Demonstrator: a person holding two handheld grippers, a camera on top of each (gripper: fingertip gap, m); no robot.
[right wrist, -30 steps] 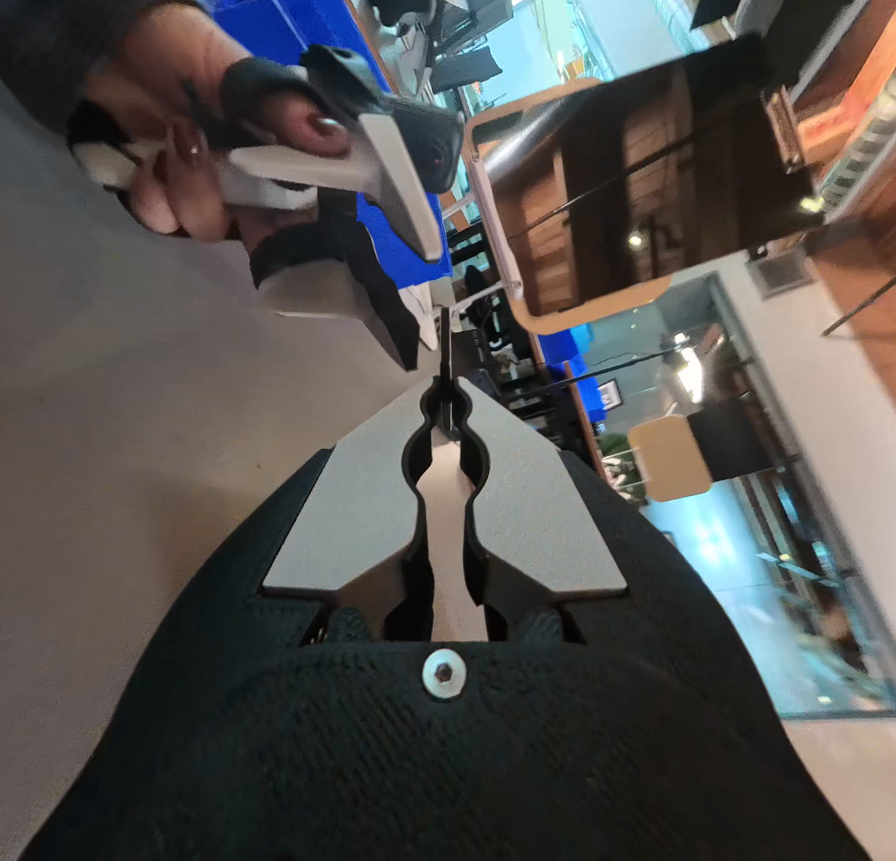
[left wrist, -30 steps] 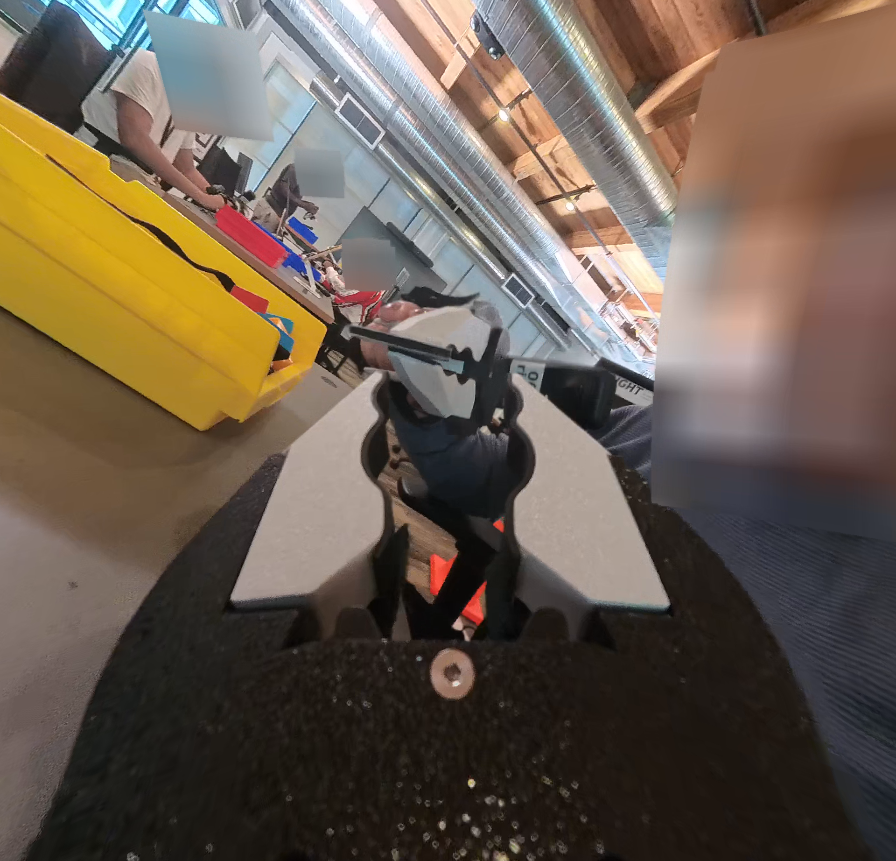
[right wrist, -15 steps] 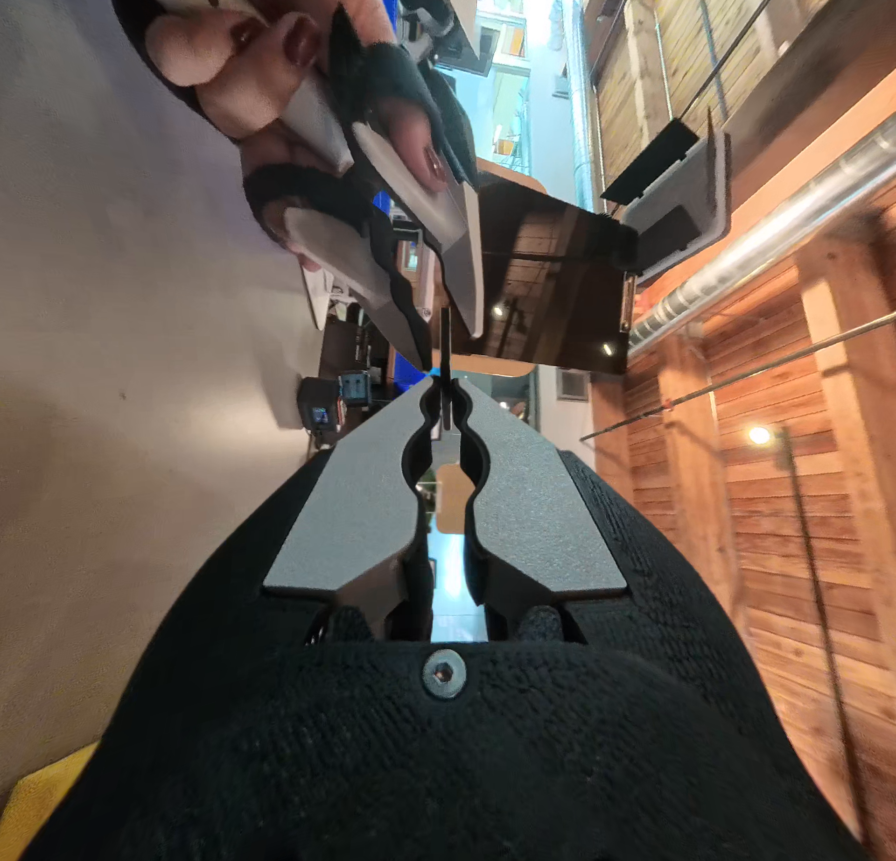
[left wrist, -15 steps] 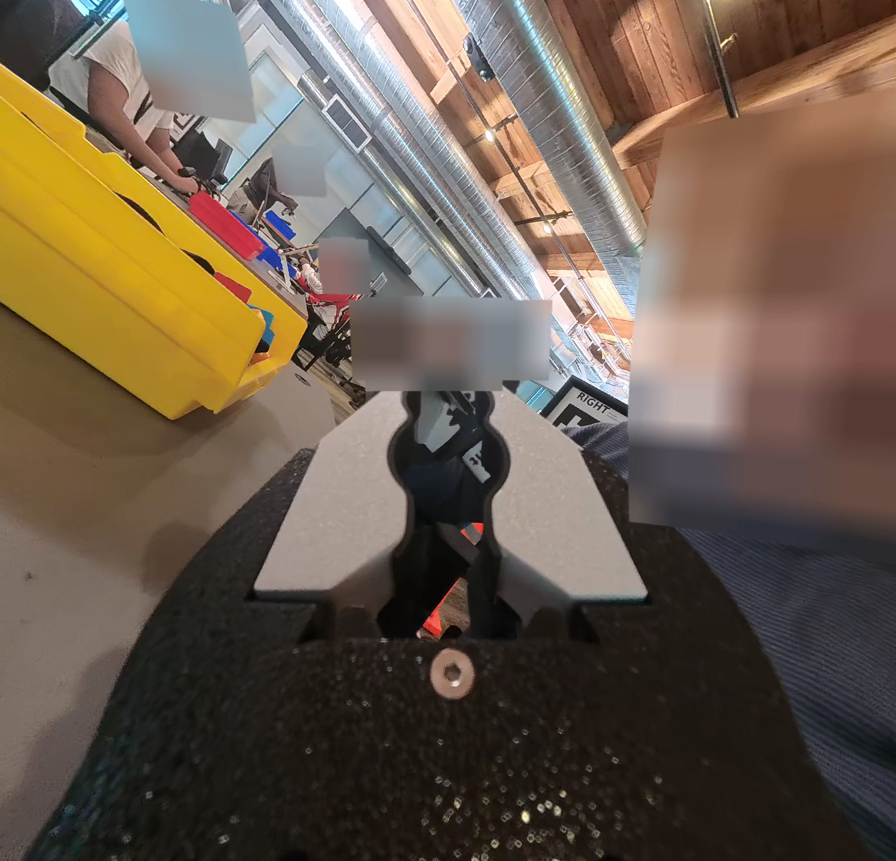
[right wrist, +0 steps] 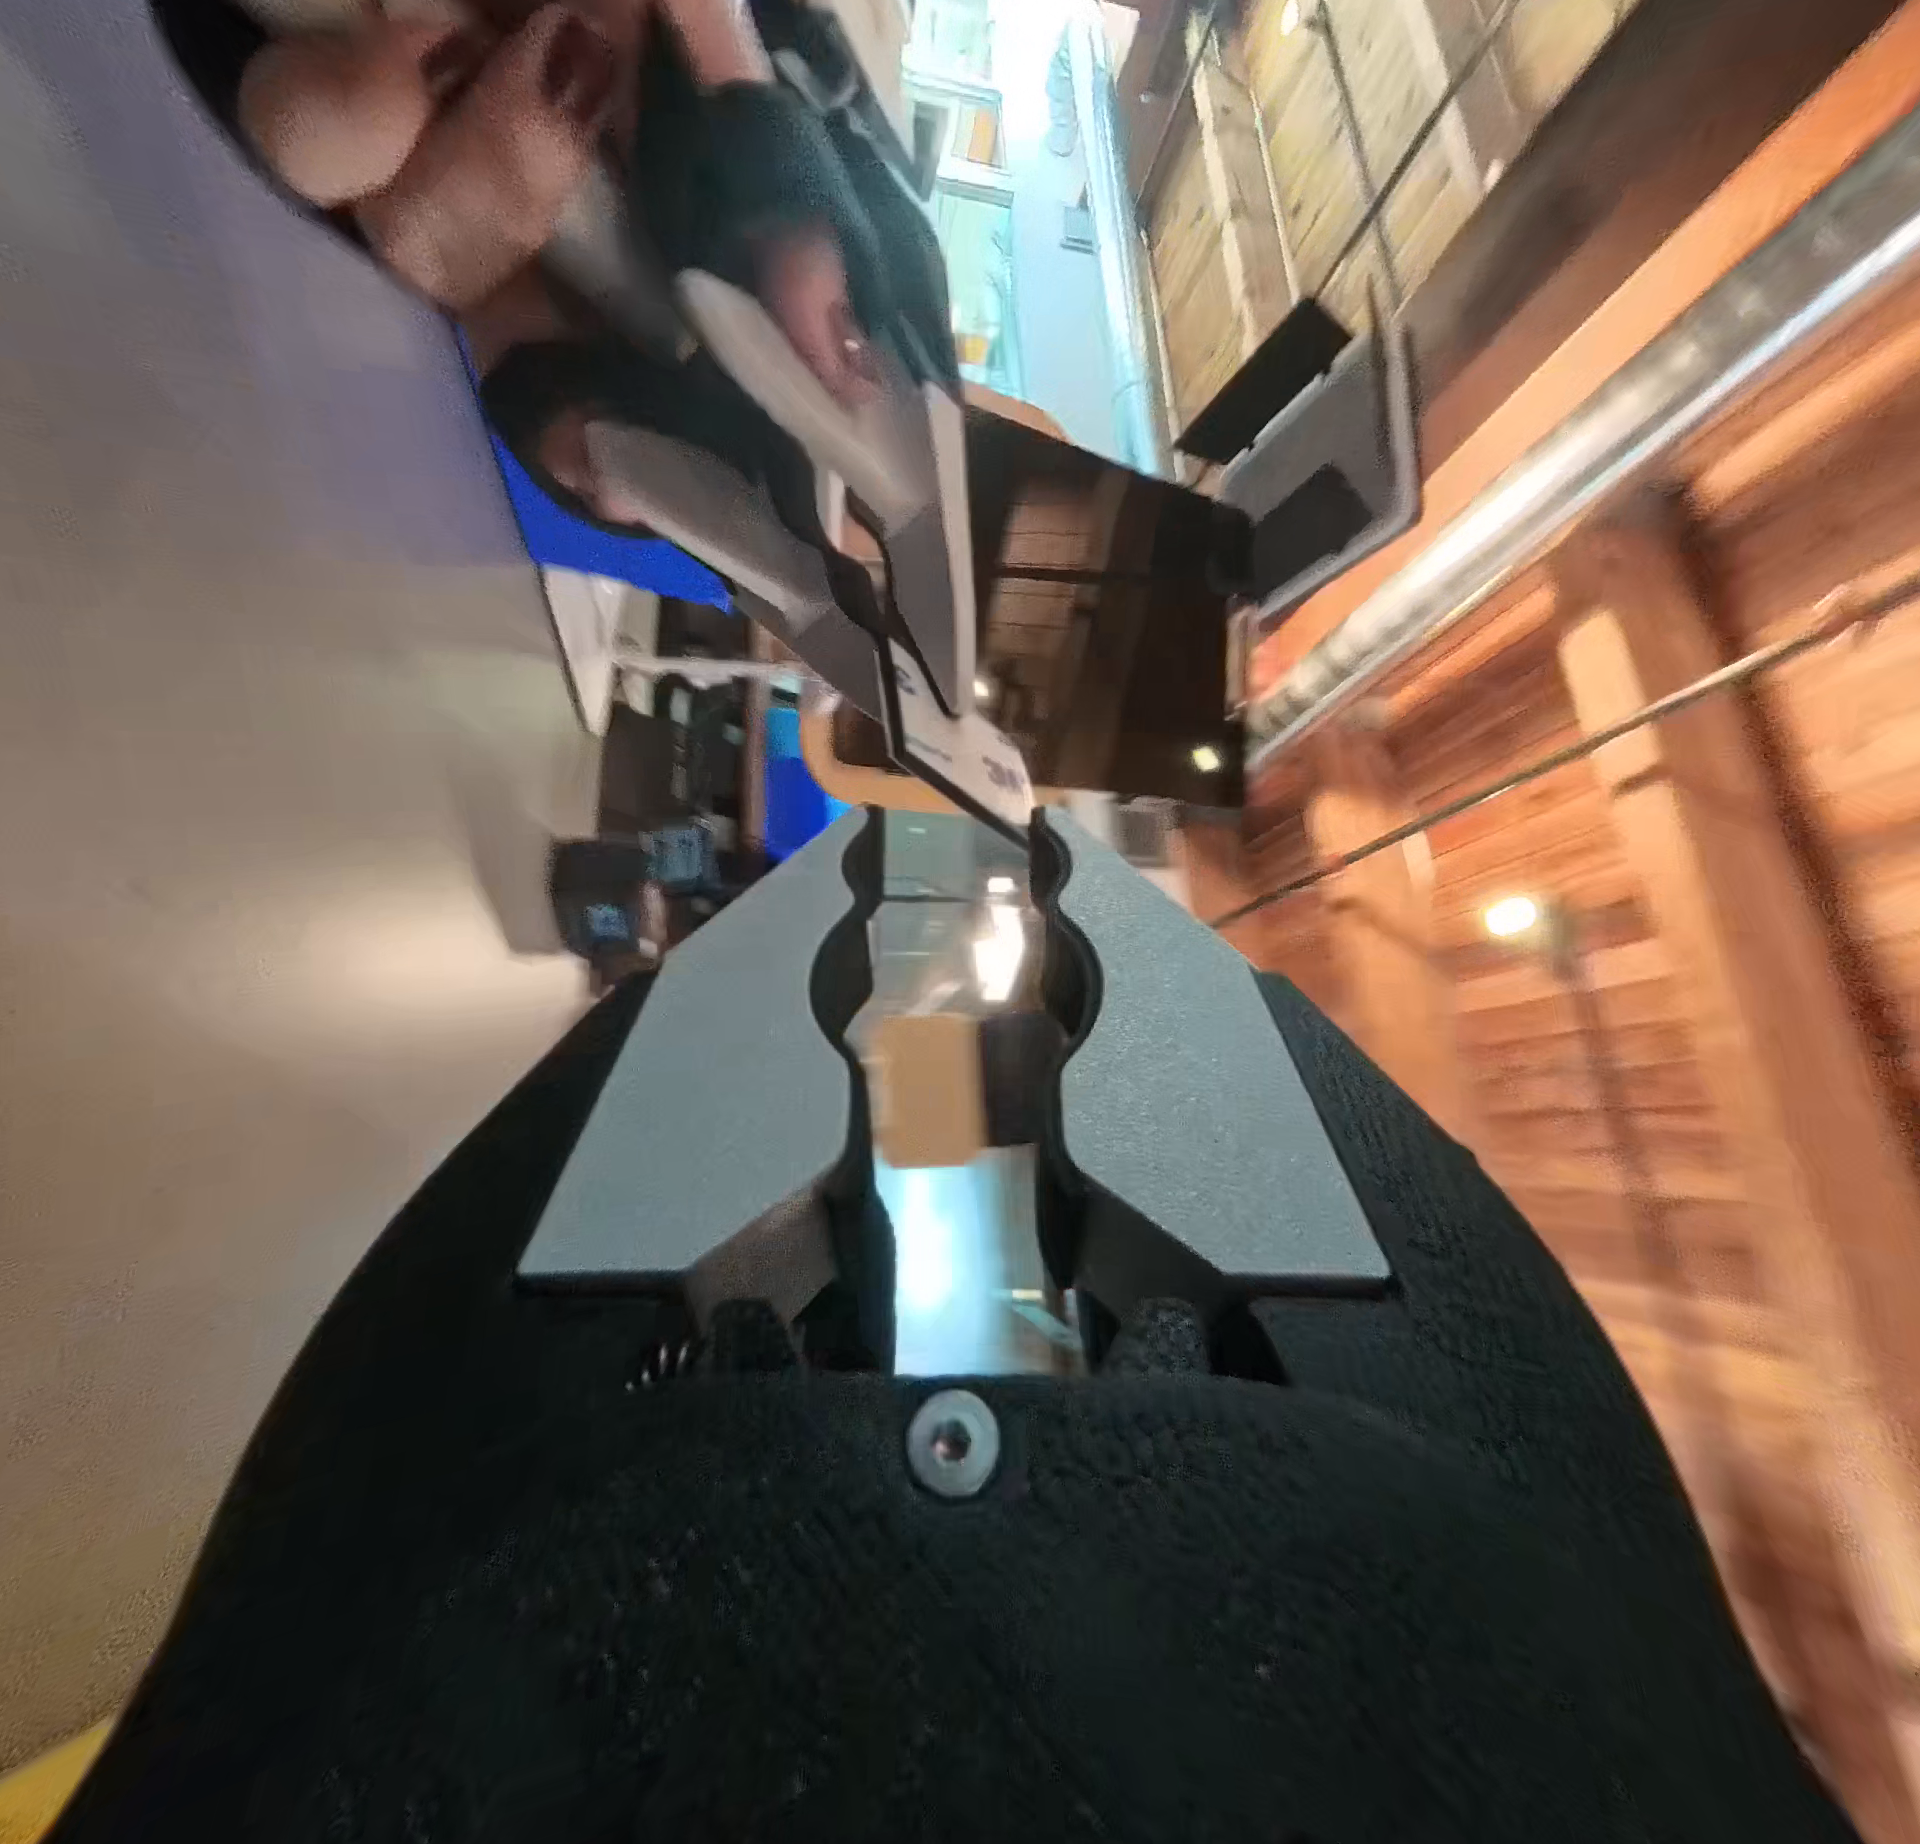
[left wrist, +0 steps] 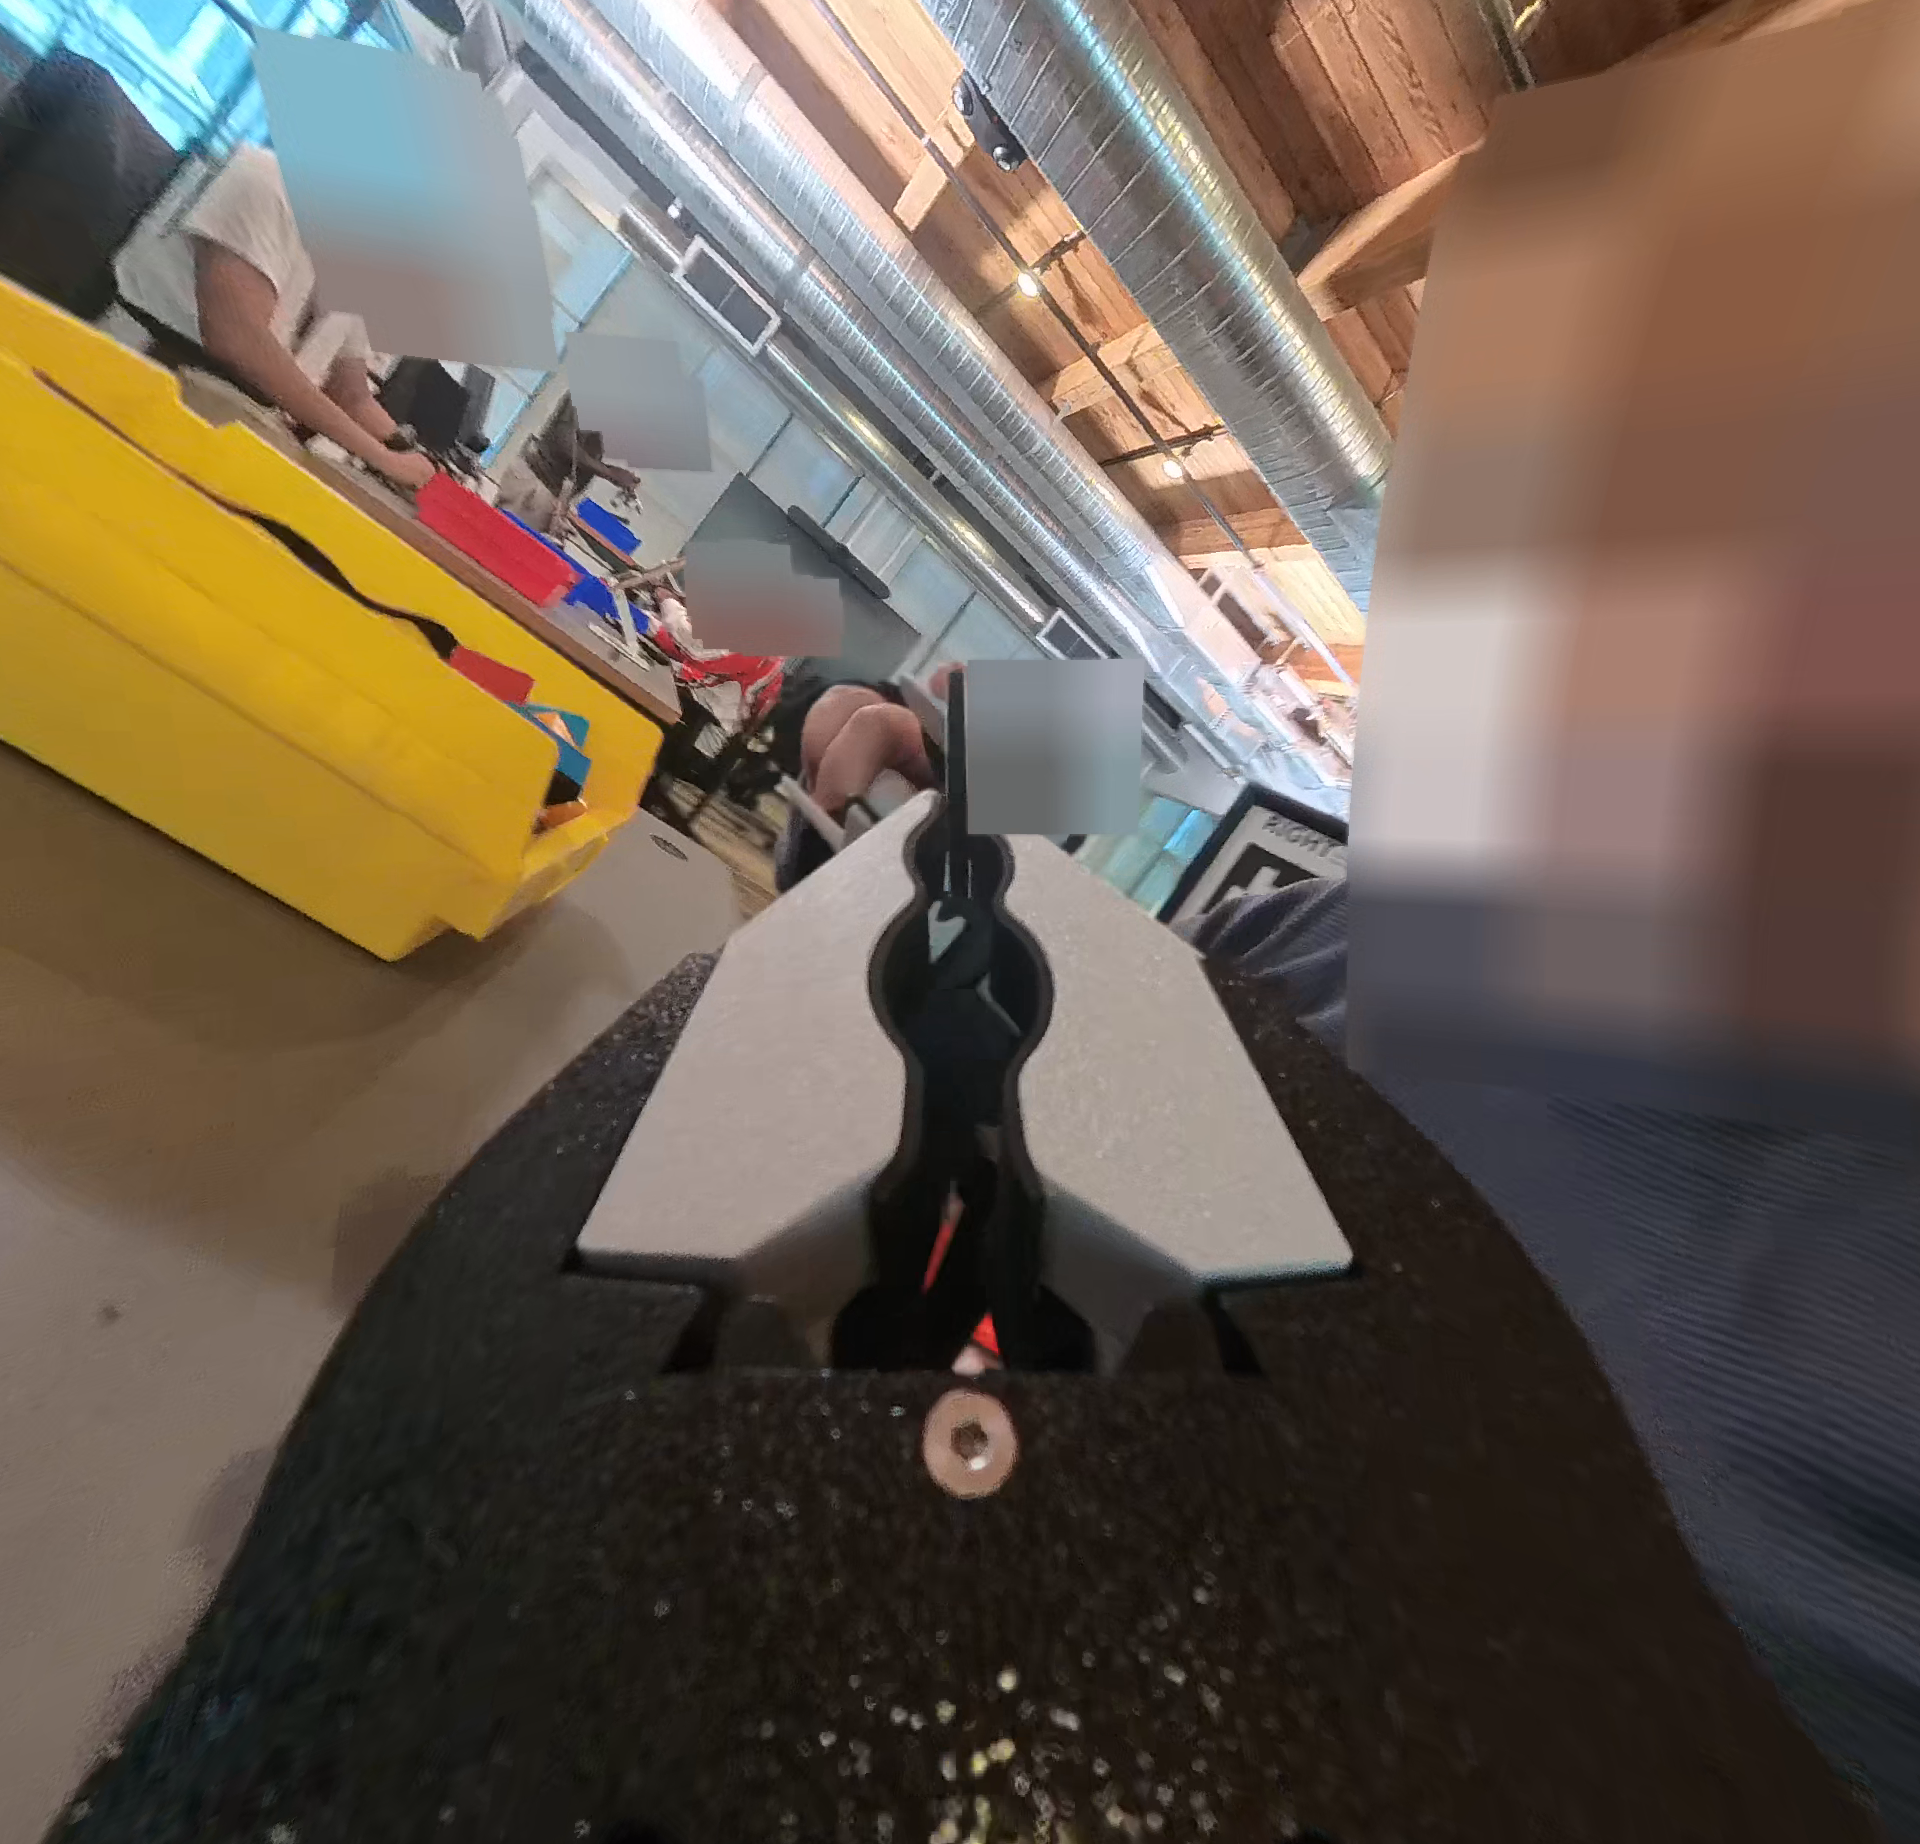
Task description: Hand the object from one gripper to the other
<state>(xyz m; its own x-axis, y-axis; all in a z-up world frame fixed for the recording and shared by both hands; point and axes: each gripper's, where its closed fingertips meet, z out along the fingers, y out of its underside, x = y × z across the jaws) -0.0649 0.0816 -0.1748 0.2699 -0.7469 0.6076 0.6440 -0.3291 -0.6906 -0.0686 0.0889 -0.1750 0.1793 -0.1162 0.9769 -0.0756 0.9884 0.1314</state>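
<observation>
The object is a thin flat card, black at the edge and white on its face. In the left wrist view my left gripper (left wrist: 961, 844) is shut on it, and its black edge (left wrist: 954, 745) sticks up past the fingertips. In the right wrist view my right gripper (right wrist: 956, 828) is open, with a clear gap between its fingers. The left gripper (right wrist: 904, 599), held by a gloved hand (right wrist: 520, 163), hangs just beyond it with the card (right wrist: 961, 755) in its tips. The card's lower corner sits close to my right gripper's right fingertip (right wrist: 1044, 838); I cannot tell if they touch.
A yellow bin (left wrist: 260, 703) stands on the grey table (left wrist: 156, 1119) at the left. People sit at a far table with red and blue trays (left wrist: 488, 537). A blue sleeve (left wrist: 1662, 1275) fills the right. A dark screen (right wrist: 1101, 631) hangs behind the grippers.
My left gripper has closed on the card. My right gripper, shut on it before, has opened and let it go. Both views have swung.
</observation>
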